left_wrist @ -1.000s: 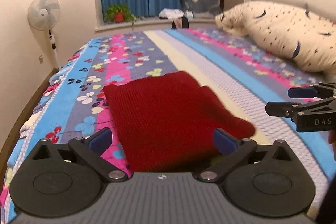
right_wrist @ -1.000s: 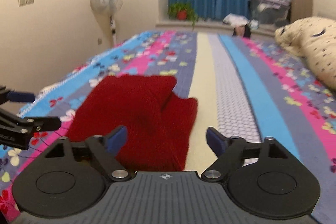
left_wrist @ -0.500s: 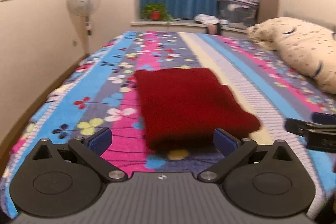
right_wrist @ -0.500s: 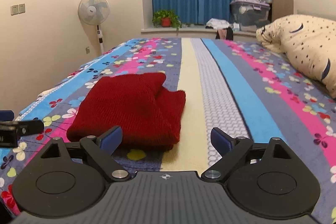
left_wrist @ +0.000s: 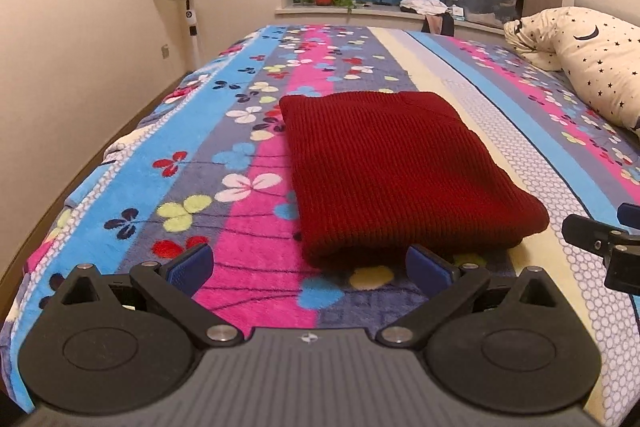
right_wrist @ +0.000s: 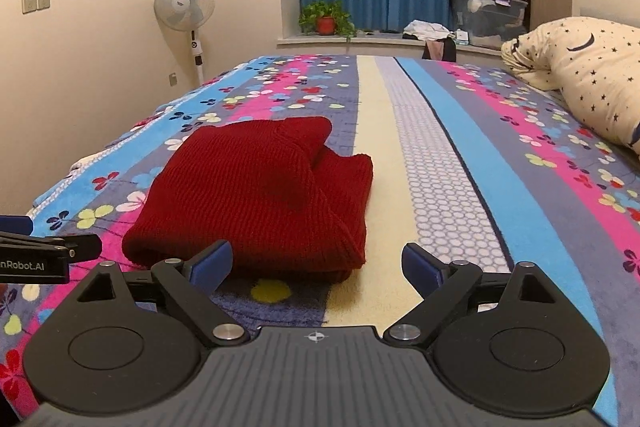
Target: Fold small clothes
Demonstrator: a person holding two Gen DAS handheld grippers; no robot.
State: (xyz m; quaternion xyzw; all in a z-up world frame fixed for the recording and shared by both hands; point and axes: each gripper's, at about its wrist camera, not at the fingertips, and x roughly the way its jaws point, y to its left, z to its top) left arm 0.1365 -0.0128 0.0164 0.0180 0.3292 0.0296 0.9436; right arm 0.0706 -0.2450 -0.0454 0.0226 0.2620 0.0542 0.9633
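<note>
Bedspread (left_wrist: 256, 183) | sweater (left_wrist: 392, 171) folded; right view: uneven edge | both grippers (left_wrist: 308, 269) (right_wrist: 318, 263) apart, empty

2 black handheld grippers with blue finger pads

Each body is ribbed grey plastic with 2 round black discs, silver pivot screws, and angular black fingers (left_wrist: 188, 269); white "nRobot.AI" lettering marks the left gripper (right_wrist: 38, 259).

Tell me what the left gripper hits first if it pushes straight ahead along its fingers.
Most likely the red knit garment: its folded near edge lies just past the open left gripper, between the fingertips' line. Height above the bedspread is unclear, so it might skim over it.
</note>
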